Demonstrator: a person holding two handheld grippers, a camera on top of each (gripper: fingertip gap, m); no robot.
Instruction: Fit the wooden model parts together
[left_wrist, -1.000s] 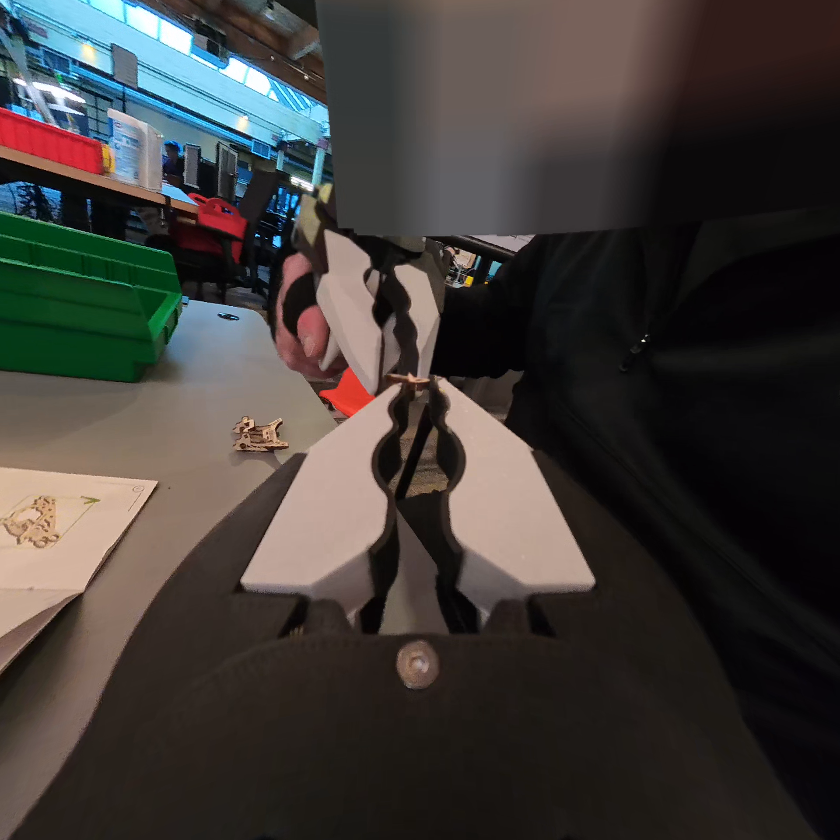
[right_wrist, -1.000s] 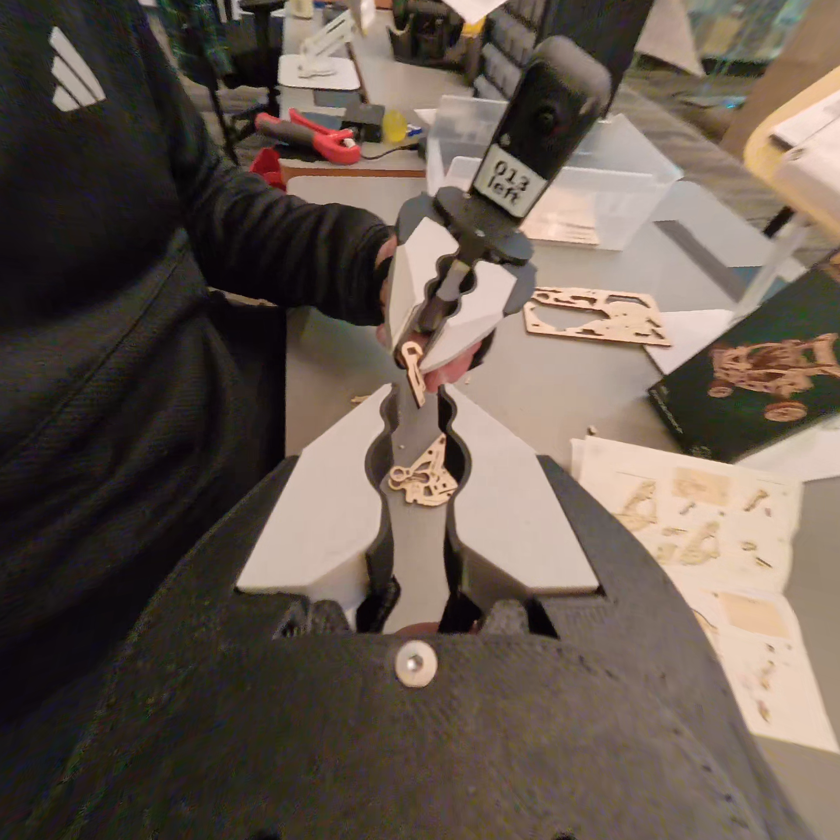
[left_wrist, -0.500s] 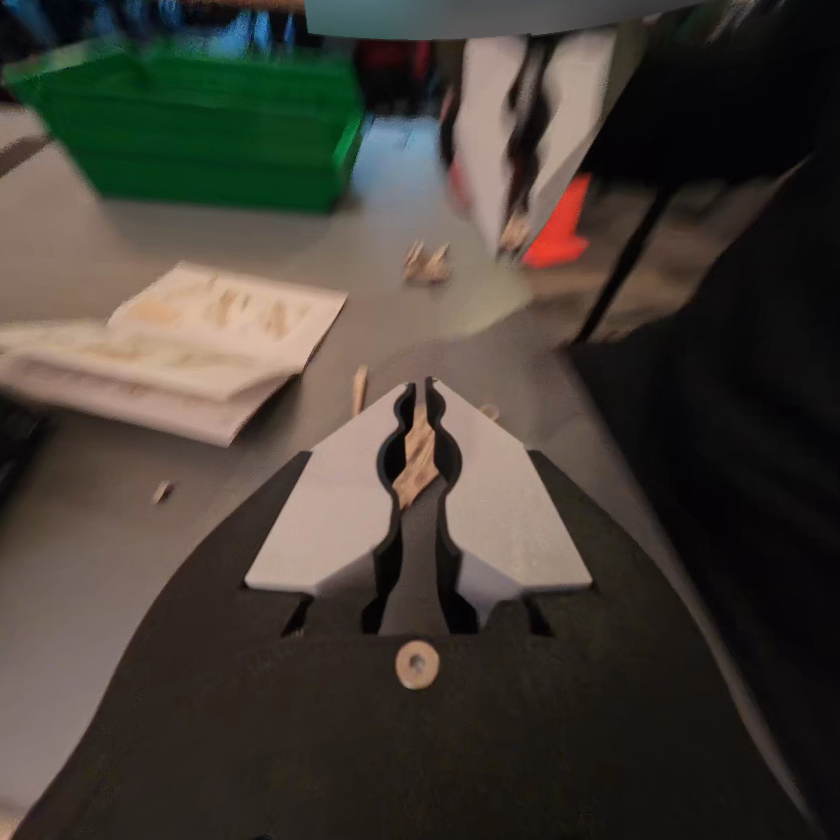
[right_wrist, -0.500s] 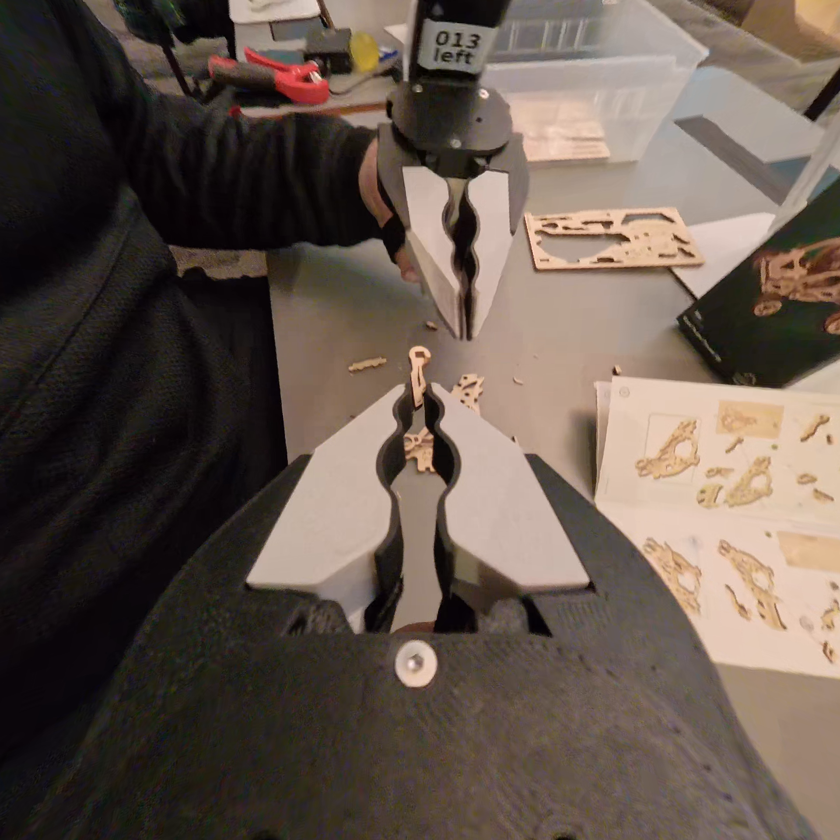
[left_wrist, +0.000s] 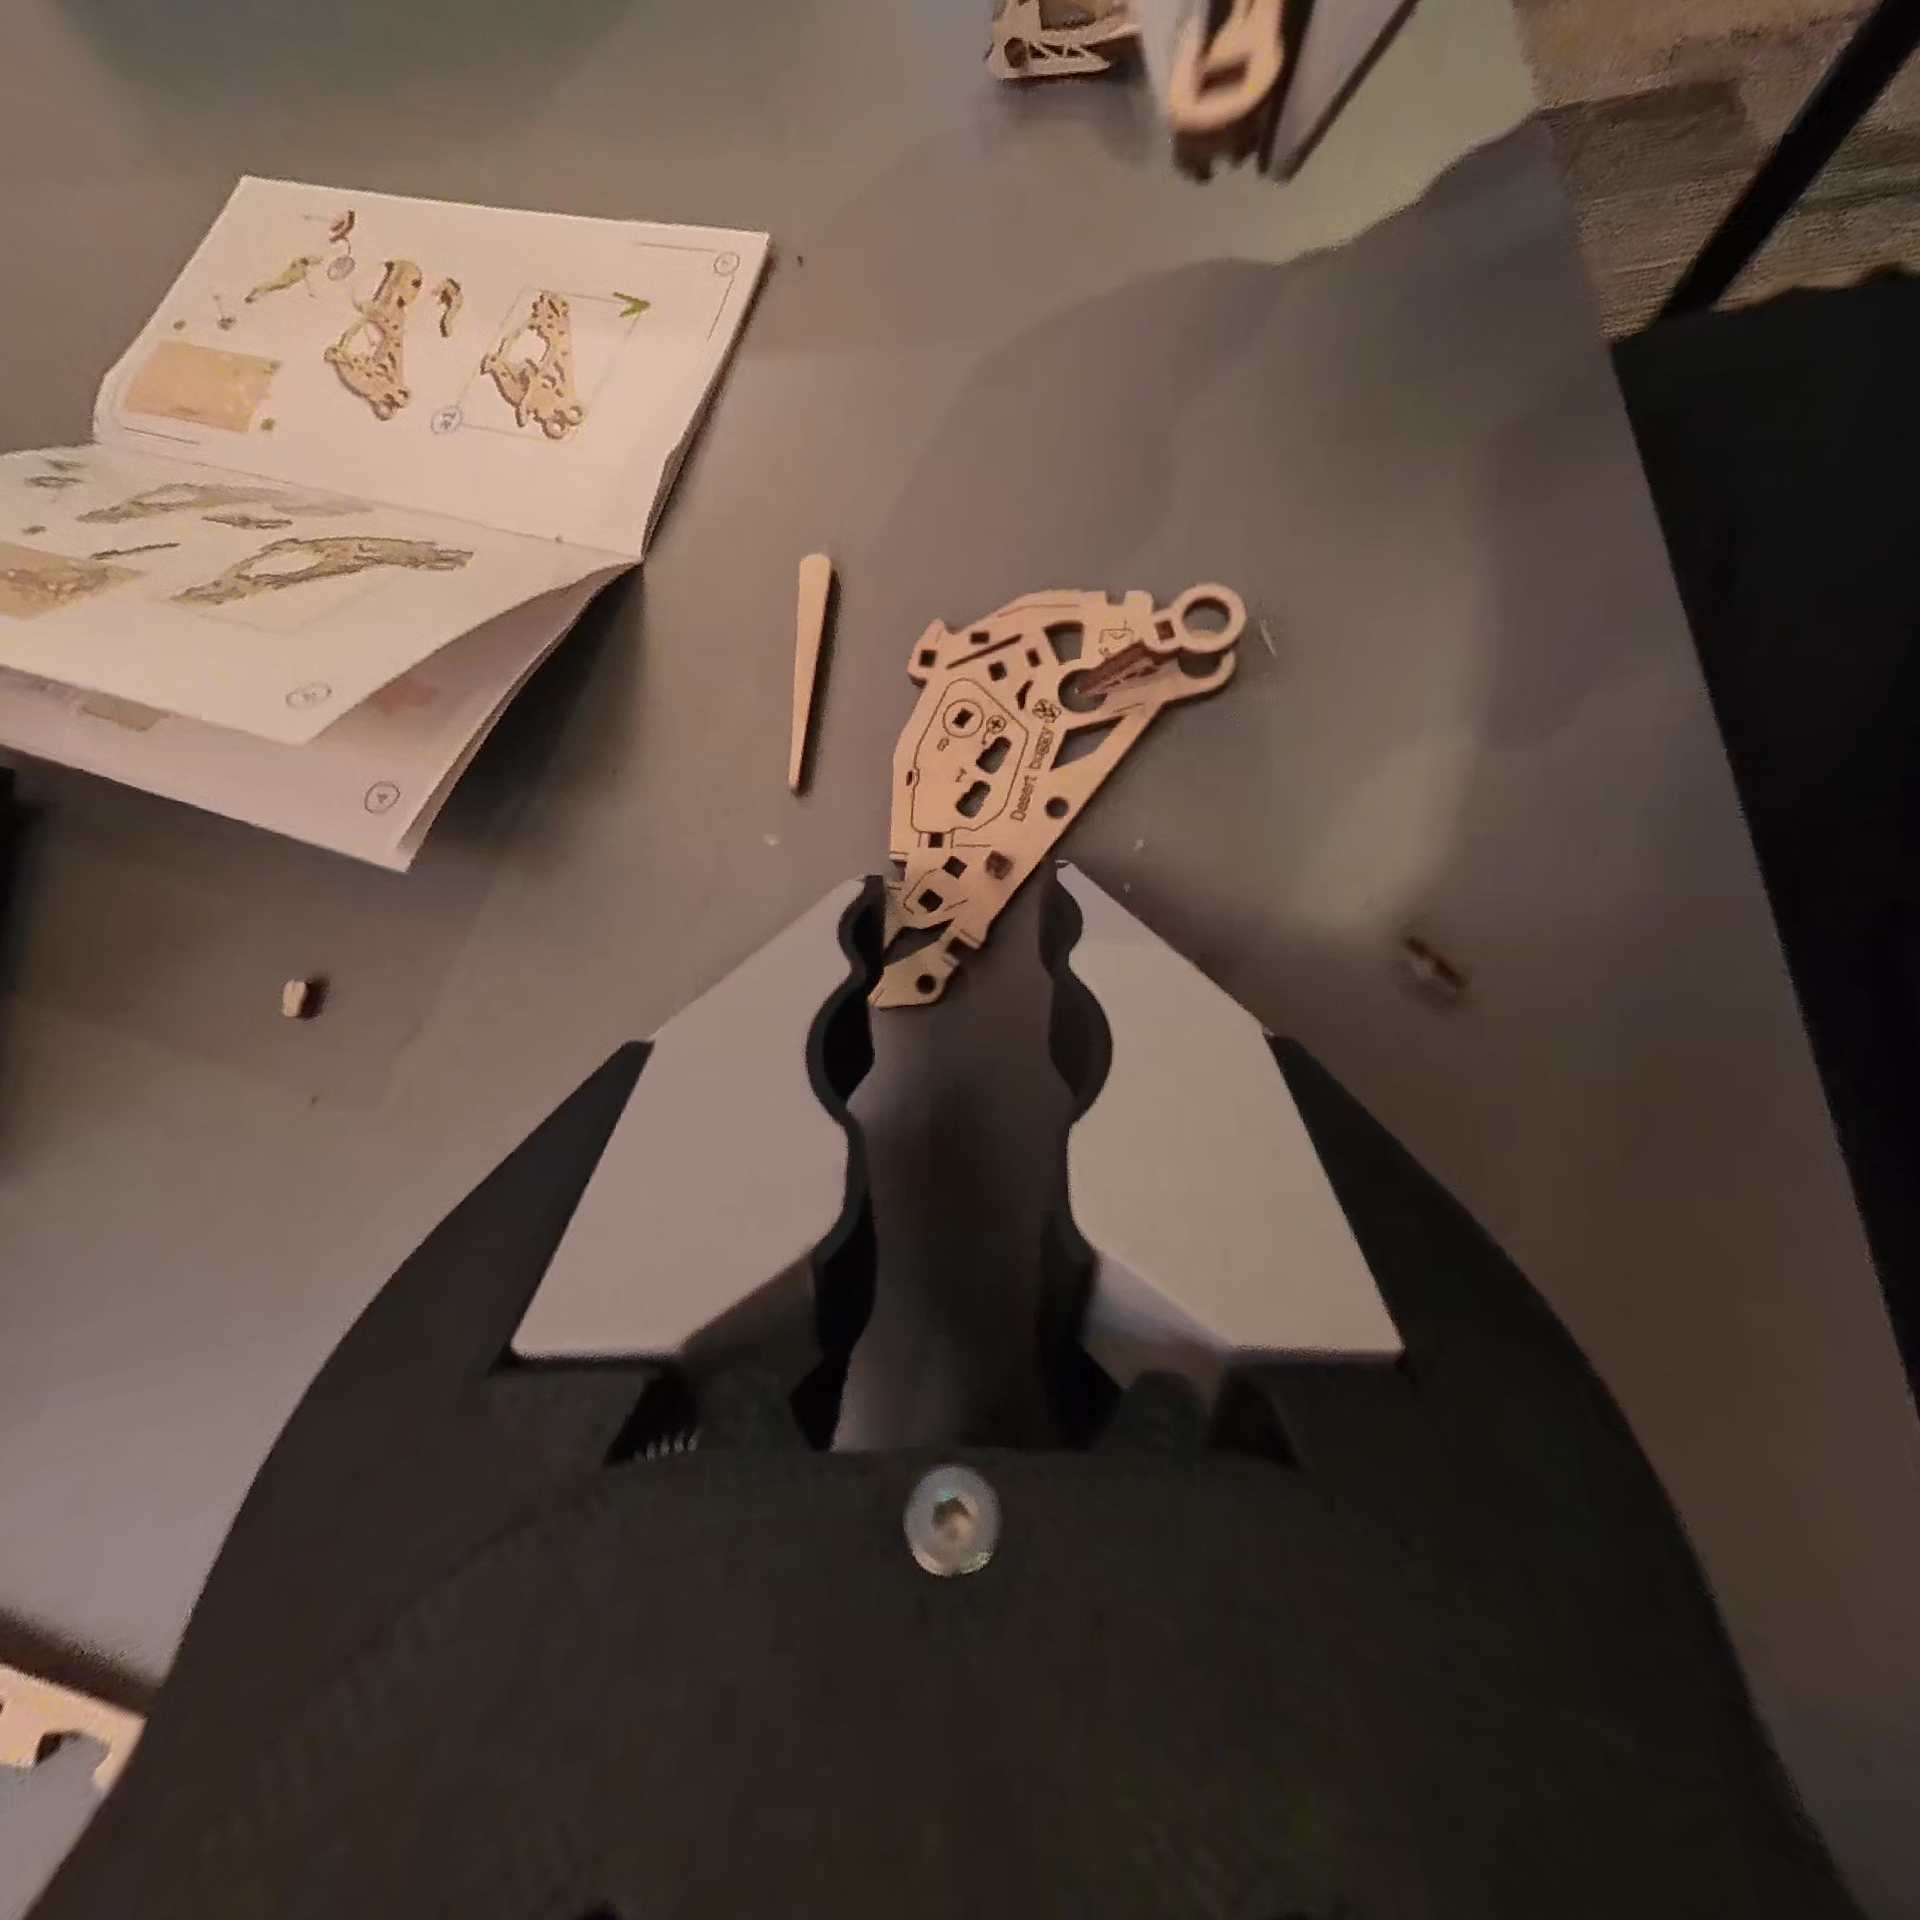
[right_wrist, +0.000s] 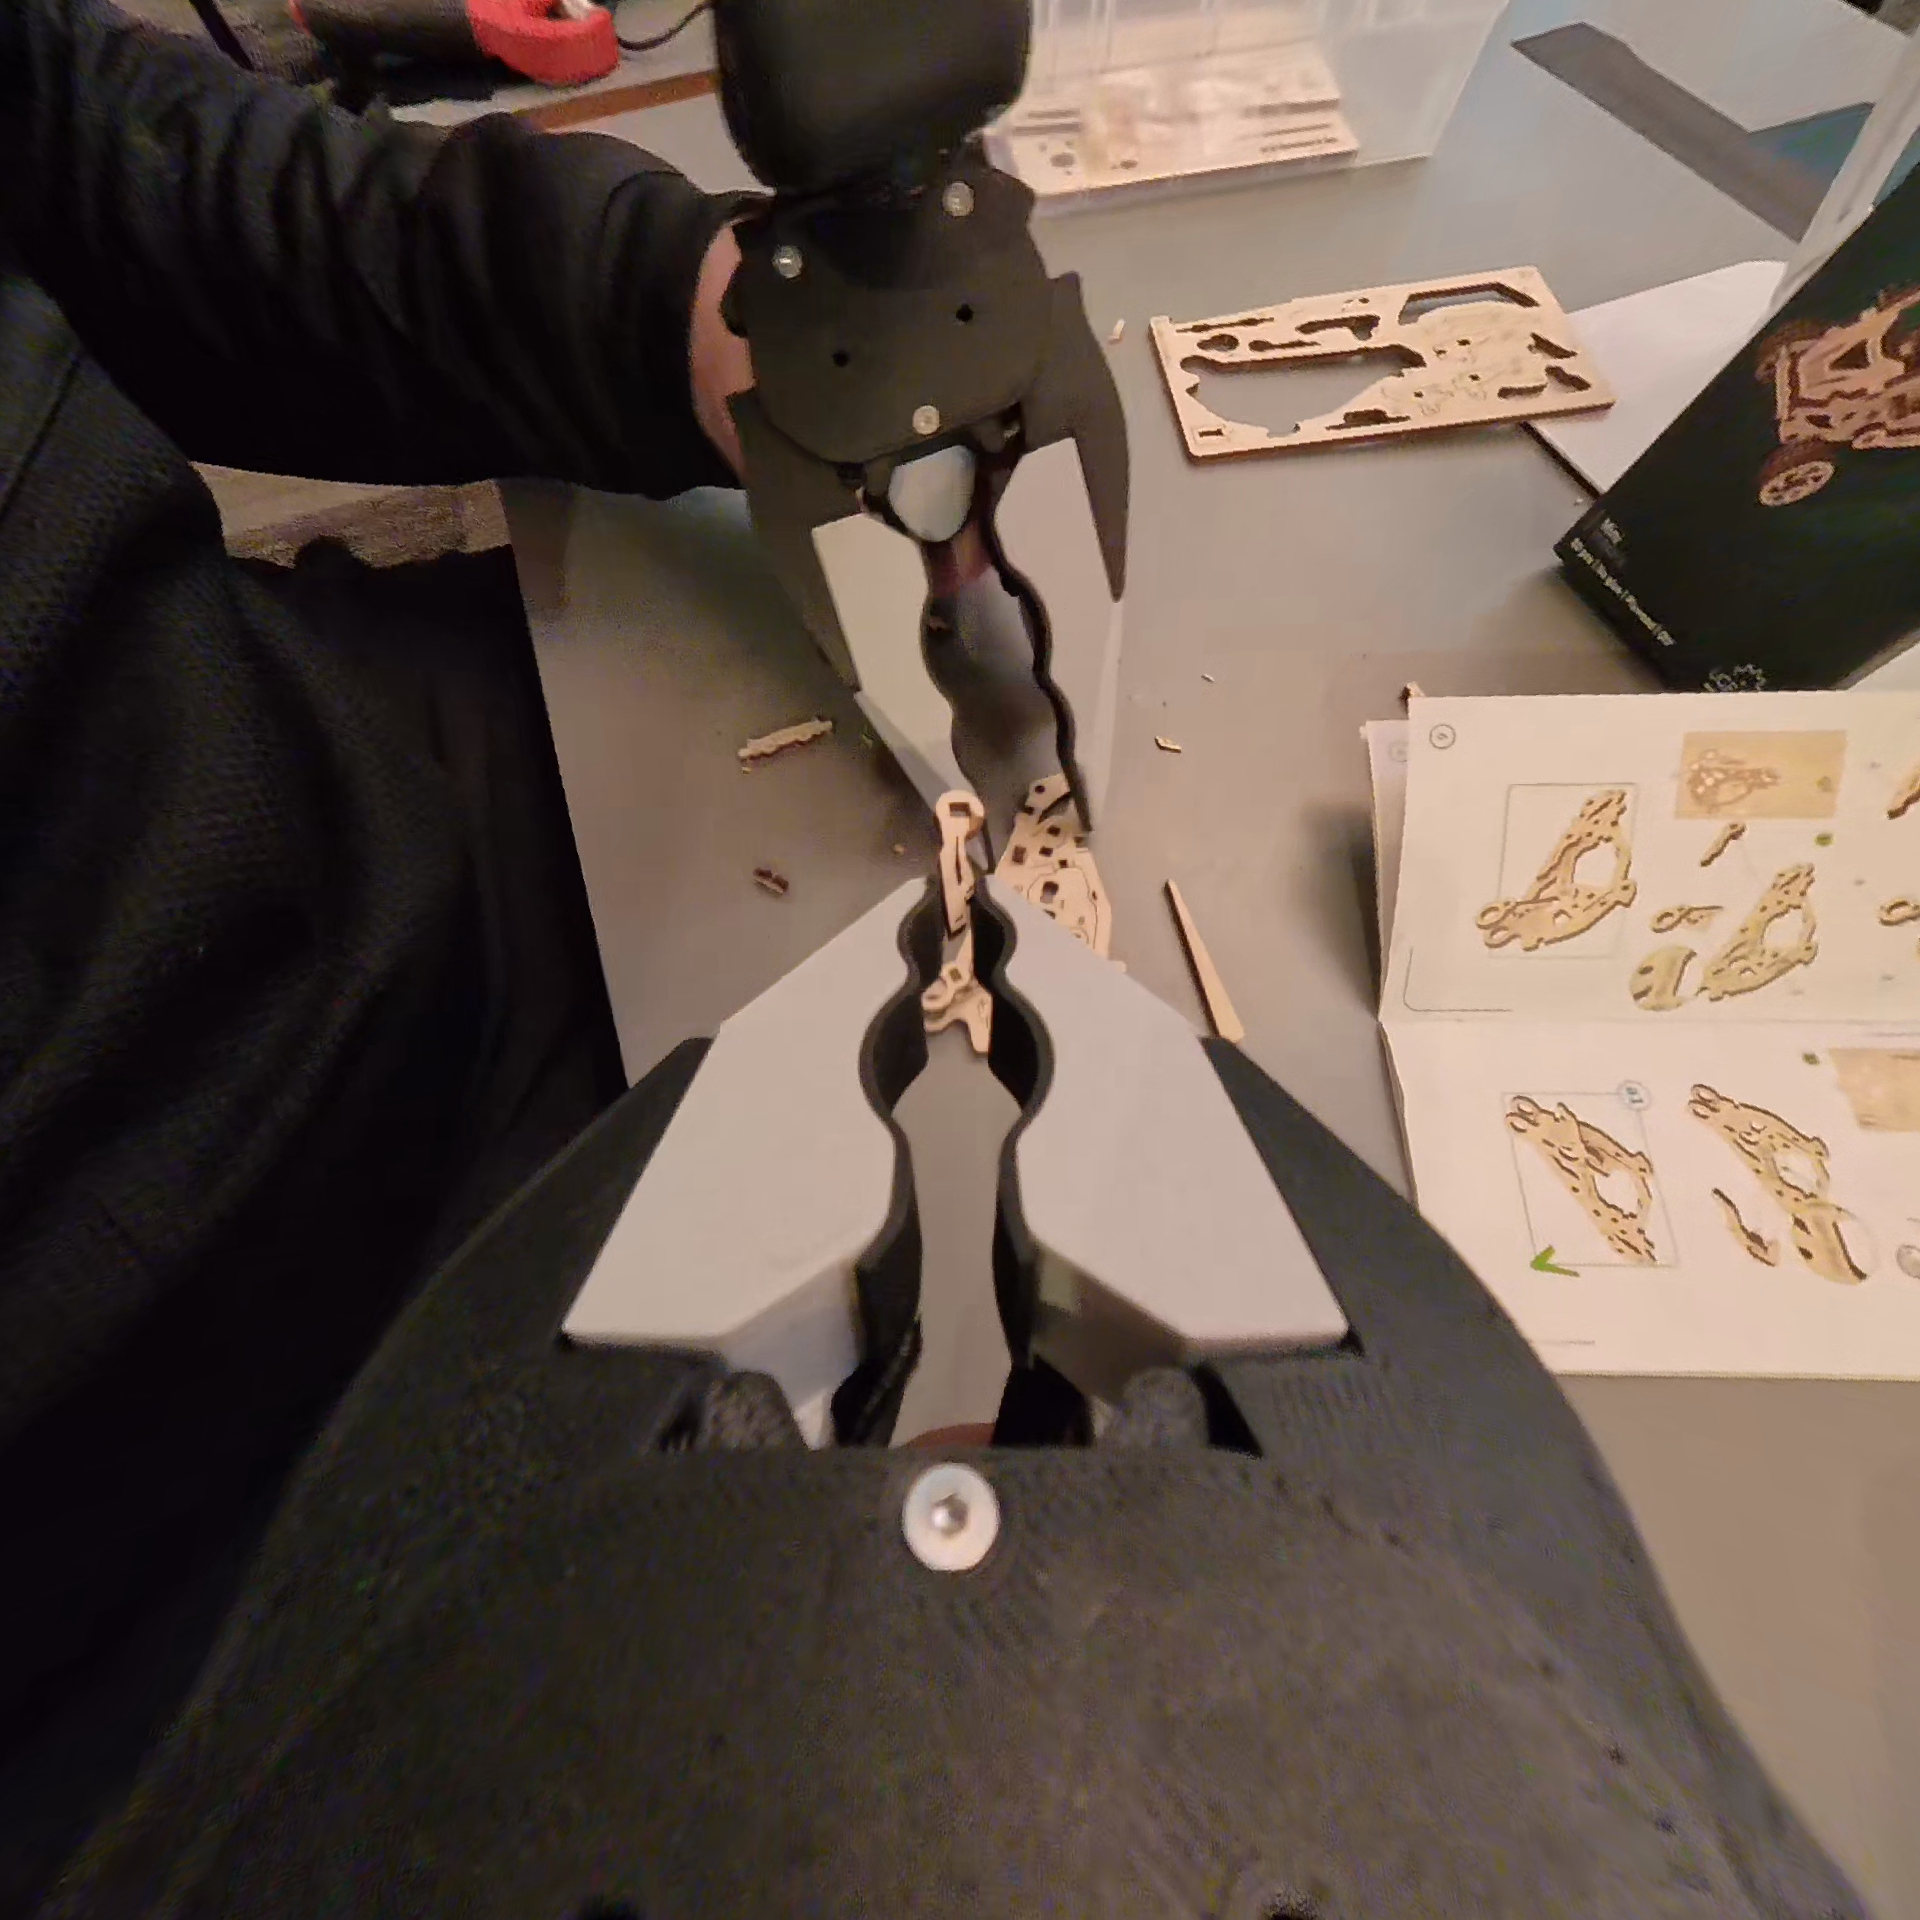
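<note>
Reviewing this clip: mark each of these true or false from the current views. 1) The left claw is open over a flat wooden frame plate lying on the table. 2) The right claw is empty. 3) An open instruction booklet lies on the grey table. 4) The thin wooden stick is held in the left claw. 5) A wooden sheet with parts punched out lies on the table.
1) True: the left claw stands open around the near end of the flat pale wooden frame plate.
2) False: the right claw grips a small slim wooden part.
3) True: the open white instruction booklet lies on the grey table.
4) False: the thin tapered wooden stick lies loose on the table.
5) True: the punched-out wooden sheet.
</note>
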